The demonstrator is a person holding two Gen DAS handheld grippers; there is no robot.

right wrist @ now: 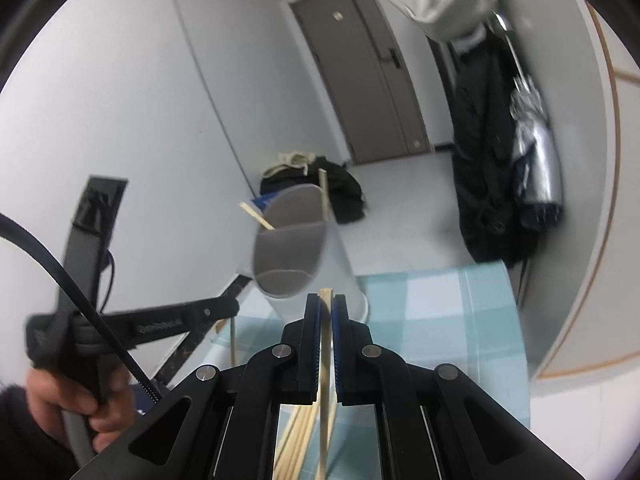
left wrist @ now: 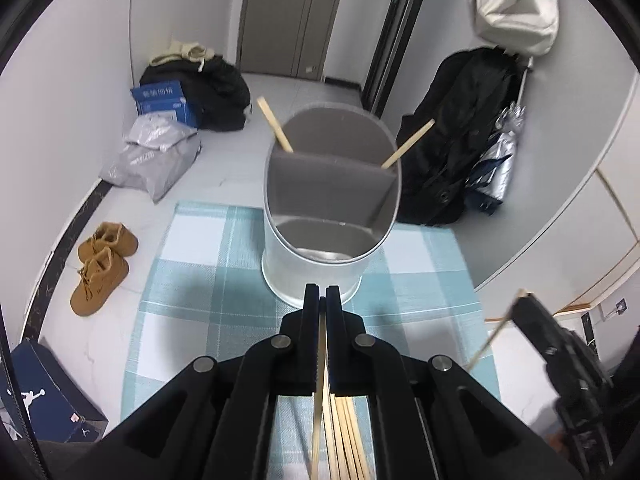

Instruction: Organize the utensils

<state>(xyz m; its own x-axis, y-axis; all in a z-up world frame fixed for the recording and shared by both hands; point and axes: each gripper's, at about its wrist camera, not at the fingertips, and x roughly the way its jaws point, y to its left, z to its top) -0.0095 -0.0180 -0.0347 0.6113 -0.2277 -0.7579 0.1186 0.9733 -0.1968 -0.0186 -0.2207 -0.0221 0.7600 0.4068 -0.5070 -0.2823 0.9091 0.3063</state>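
Both tongs raised before divided utensil holder (left wrist: 331, 204) on checked cloth (left wrist: 200, 280). Left gripper (left wrist: 322, 300) pinches single chopstick (left wrist: 319, 400); right gripper (right wrist: 327, 308) clamps another (right wrist: 325, 360), each apparently bound for rear compartment, where two sticks (left wrist: 276, 126) lean. Loose pile (left wrist: 348, 440) waits below.

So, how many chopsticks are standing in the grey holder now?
2. One chopstick leans left and the other chopstick leans right, both in the far compartment of the holder. The divider hides their lower ends; more could lie hidden inside.
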